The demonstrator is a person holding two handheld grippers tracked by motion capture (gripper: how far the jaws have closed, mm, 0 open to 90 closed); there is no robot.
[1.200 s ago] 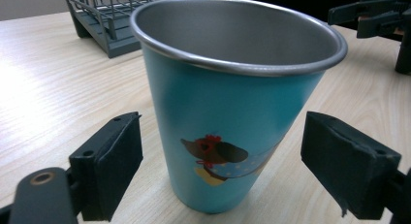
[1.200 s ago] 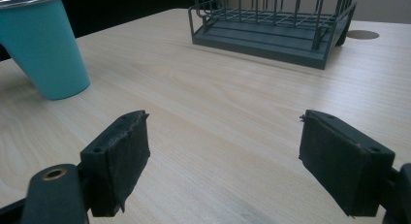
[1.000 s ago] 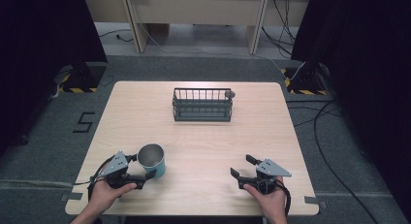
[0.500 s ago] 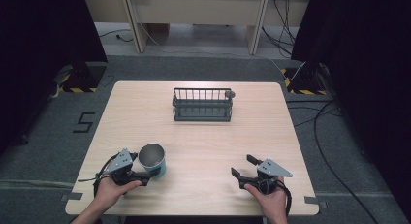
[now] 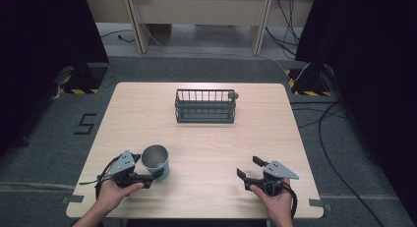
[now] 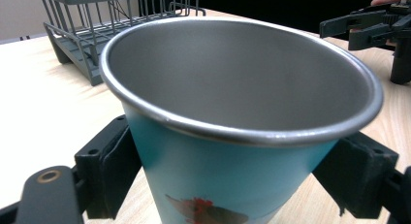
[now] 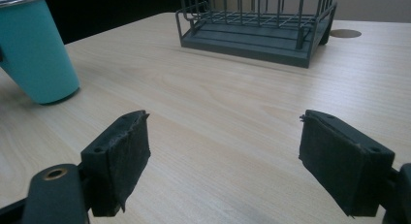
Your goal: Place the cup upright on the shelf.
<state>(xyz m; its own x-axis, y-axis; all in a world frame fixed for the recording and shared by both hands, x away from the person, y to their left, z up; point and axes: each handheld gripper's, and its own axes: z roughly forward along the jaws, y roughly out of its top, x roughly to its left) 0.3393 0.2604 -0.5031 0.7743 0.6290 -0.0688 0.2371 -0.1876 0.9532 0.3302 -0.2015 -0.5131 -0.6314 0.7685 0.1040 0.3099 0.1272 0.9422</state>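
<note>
Down at the lower left of the high view, the left tool [image 5: 147, 177] has its two black jaws on either side of a blue-green cup with a shiny metal inside [image 5: 156, 161]. The jaws press on its painted sides, low down under the rim. The cup looks tipped a little. It is likely light, hard and smooth, so it could slip. Holding it around the middle of the body seems safest. At the lower right, the right tool [image 5: 250, 168] is wide open and has nothing in it. It sits just above the pale wooden surface [image 5: 206, 143]. Farther back, in the middle, stands a dark grey wire rack [image 5: 205, 105] with nothing in it.
</note>
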